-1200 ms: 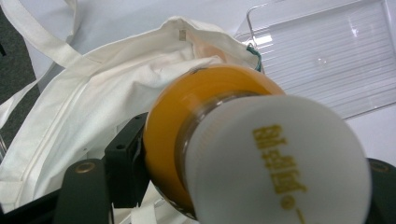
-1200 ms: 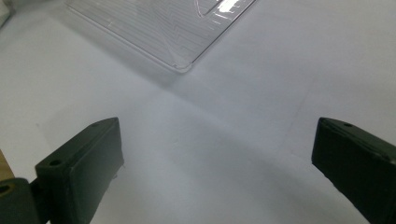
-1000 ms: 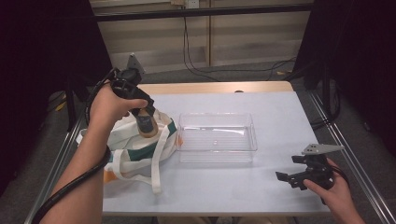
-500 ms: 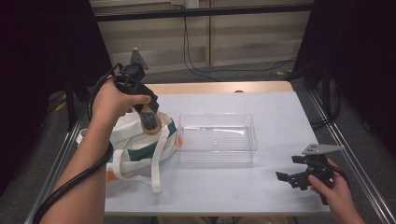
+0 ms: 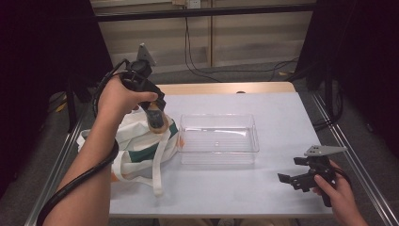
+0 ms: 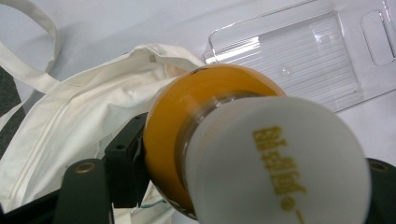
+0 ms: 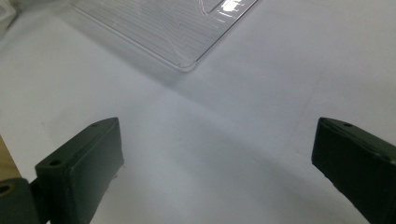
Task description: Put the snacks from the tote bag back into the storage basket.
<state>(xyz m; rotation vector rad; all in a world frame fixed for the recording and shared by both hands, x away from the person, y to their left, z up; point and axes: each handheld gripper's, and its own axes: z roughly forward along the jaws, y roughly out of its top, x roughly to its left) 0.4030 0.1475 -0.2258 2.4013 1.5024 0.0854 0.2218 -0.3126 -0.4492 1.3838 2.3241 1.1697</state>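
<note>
My left gripper (image 5: 157, 113) points down and is shut on a small orange bottle (image 5: 158, 121) with a white cap (image 6: 275, 163) that bears gold lettering. It holds the bottle just above a white tote bag (image 5: 136, 141) with green print, which lies at the table's left. In the left gripper view the orange bottle (image 6: 177, 126) sits between the black jaws, over the bag's open mouth (image 6: 70, 116). A clear plastic tray (image 5: 219, 139) stands empty at mid-table, to the right of the bag. My right gripper (image 5: 294, 178) rests open near the front right corner, holding nothing.
The pale table (image 5: 282, 108) has a wooden strip along its far edge and metal rails down both sides. The tray's corner (image 7: 173, 23) lies ahead of my right gripper (image 7: 219, 172). Cables hang down the wall behind.
The left gripper with the bottle has edged slightly to the right, toward the tray. The right hand has stayed where it was.
</note>
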